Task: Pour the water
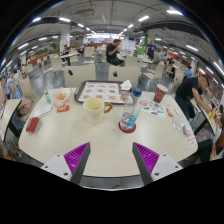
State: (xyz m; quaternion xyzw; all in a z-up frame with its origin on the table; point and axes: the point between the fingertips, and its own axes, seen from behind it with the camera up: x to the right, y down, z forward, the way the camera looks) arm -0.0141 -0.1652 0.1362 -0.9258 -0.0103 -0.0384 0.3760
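Note:
A pale yellow cup (94,109) stands on the round beige table (105,140), well beyond my fingers. To its right sits a small cup with red contents on a blue saucer (128,122). A red-brown tumbler (159,94) stands farther right, with a small blue cup (137,92) behind. My gripper (111,158) hovers over the near part of the table, its two fingers with magenta pads (77,155) spread wide apart, open, with nothing between them.
A tray with a patterned sheet (104,92) lies at the far side. A bowl (62,96), a red packet (33,124) and a slim bottle (47,100) sit at the left. People sit at tables around; one person (187,95) sits at the right.

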